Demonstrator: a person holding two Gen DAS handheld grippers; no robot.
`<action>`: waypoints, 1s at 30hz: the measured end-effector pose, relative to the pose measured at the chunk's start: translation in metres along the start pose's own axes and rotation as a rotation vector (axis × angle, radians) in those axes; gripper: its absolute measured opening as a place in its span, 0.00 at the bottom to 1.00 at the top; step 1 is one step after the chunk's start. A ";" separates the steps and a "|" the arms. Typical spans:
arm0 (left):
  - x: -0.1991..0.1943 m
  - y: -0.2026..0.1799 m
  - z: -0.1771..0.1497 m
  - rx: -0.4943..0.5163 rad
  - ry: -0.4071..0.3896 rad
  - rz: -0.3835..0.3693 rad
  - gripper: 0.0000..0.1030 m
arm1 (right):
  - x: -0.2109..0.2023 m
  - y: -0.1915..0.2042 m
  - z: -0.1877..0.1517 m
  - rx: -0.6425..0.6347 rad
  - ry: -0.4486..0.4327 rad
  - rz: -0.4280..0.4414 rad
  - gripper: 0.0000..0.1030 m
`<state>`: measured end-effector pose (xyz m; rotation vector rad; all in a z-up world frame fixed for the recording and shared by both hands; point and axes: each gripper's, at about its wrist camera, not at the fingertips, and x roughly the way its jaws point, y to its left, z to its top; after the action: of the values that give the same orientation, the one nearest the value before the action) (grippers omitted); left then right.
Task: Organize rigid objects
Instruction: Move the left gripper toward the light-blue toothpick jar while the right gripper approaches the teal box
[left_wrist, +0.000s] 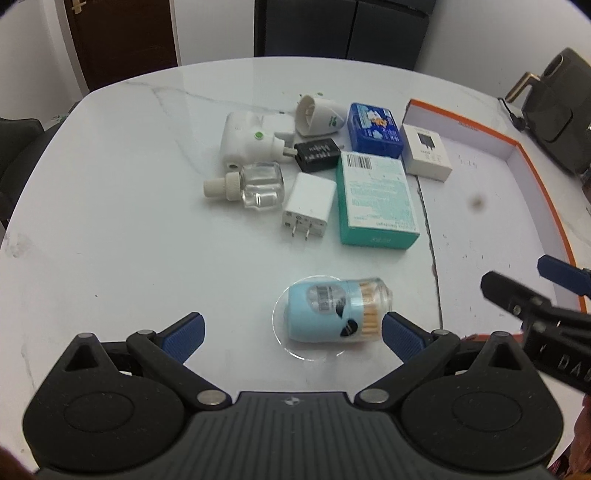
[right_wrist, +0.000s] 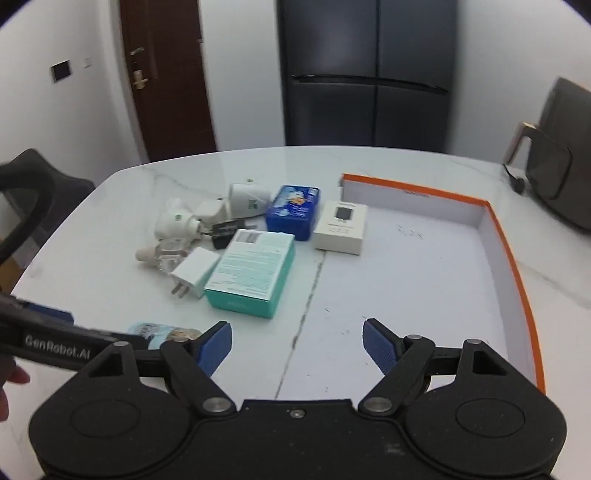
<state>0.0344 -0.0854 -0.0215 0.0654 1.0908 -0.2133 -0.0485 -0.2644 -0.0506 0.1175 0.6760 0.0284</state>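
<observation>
1. A cotton-swab jar (left_wrist: 332, 314) is lying on its side on the white table (left_wrist: 110, 221), just in front of the teal box (left_wrist: 376, 199).
2. The left gripper (left_wrist: 291, 332) is hanging over the jar, fingers spread wide, gripping nothing, seemingly lining up a grab.
3. The right gripper (right_wrist: 297, 345) is waiting empty and wide open, right of the teal box, above the orange-rimmed tray (right_wrist: 517, 266), likely the destination.

Evenly, softly lit from overhead, with a cool cast. Pale sheen and faint reflections across the marble table (left_wrist: 110, 184); shadows weak and short under the clutter. Strong fisheye bending toward the borders, dark vignetted corners. Slightly soft overall, more smeared in the right wrist view. A dark smudge on the lens at right in the left wrist view.
</observation>
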 end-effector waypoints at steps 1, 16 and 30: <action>0.001 -0.001 -0.001 0.001 0.005 -0.001 1.00 | 0.000 -0.002 0.001 0.013 0.005 -0.006 0.89; 0.019 -0.018 -0.008 -0.010 0.031 0.029 1.00 | -0.015 -0.009 -0.006 0.012 -0.010 -0.028 0.89; 0.028 -0.025 -0.004 -0.034 0.032 0.048 1.00 | -0.009 -0.016 -0.007 0.020 -0.045 -0.004 0.89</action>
<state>0.0387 -0.1129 -0.0471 0.0647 1.1237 -0.1505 -0.0599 -0.2798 -0.0526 0.1355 0.6318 0.0154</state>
